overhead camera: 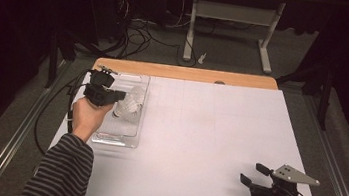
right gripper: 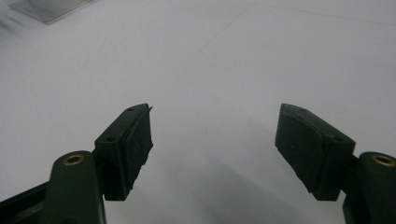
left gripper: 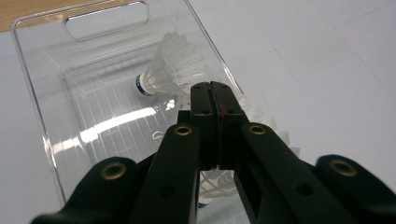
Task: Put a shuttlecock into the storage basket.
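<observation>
Jaws on left gripper pressed flat together, pads meeting with no gap; whether a feather edge is pinched between them can't be told. Hovering over clear plastic rectangular tray with handle slot, at table's left side near far edge. Two white feather shuttlecocks in tray: upper white shuttlecock with blue-banded cork lying on its side just past the jaw tips, second white shuttlecock directly under and behind the jaws, partly hidden. Right gripper jaws spread wide, nothing between, parked above bare white table sheet at near right corner, well apart from tray.
</observation>
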{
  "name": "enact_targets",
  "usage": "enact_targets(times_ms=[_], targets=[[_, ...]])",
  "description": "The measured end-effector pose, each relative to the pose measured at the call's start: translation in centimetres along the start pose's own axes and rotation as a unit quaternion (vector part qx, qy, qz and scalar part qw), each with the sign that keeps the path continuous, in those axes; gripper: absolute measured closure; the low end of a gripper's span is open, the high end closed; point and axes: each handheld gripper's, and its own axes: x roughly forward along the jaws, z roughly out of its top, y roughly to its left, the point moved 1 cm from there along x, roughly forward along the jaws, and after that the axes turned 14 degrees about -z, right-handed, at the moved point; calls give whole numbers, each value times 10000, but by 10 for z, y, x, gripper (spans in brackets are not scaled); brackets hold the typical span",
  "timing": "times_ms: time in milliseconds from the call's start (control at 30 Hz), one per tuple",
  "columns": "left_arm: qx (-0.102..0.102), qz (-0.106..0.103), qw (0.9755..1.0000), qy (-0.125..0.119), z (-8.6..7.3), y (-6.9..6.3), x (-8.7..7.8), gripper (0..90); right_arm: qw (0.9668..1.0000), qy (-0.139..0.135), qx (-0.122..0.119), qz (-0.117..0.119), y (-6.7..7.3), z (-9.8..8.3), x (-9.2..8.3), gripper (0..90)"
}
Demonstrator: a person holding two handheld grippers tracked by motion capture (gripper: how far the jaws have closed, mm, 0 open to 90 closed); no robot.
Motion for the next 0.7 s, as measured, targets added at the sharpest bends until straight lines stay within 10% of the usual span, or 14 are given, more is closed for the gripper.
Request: enact_targets(times_ms=[700], targets=[[-304, 262, 9992, -77, 8, 20, 10, 888, 10000, 8, -1, 7, 0, 0, 0, 278]])
